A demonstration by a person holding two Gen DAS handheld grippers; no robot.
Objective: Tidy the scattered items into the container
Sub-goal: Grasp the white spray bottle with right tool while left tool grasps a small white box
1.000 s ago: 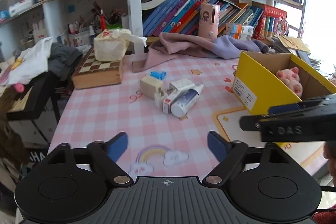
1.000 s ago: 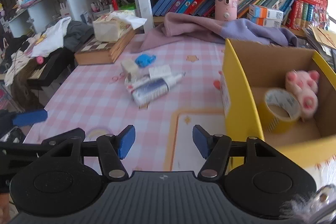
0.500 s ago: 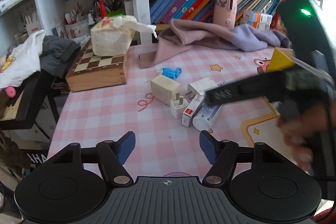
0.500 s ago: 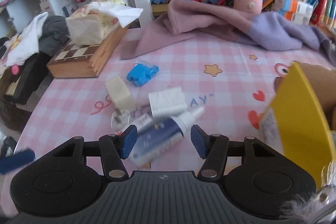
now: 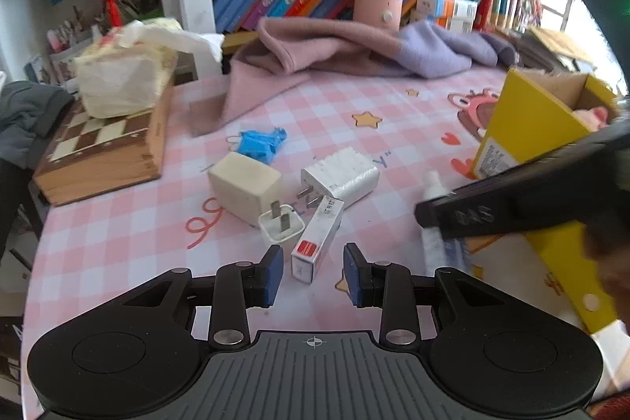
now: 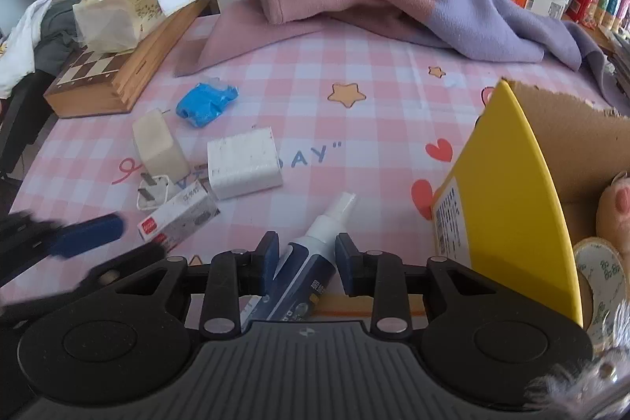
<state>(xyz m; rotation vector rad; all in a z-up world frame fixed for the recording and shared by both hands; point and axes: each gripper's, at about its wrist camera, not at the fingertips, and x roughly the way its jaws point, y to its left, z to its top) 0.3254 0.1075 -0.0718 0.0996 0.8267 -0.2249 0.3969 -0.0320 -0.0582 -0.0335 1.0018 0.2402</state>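
Two items were being taken at once: the spray bottle [image 6: 315, 254] lay near the counter's [image 6: 386, 128] front edge beside the yellow box [image 6: 508, 184], and the small red-ended carton [image 5: 317, 239] lay among the chargers [image 5: 338, 176] nearby. Round and slick, the bottle could roll or squirt out of a pinch. The right gripper [image 6: 303, 258] had just been closing, its jaws pinching the bottle. The left gripper [image 5: 313, 274] had been closing too, its jaws straddling the carton's end, apparently not yet touching.
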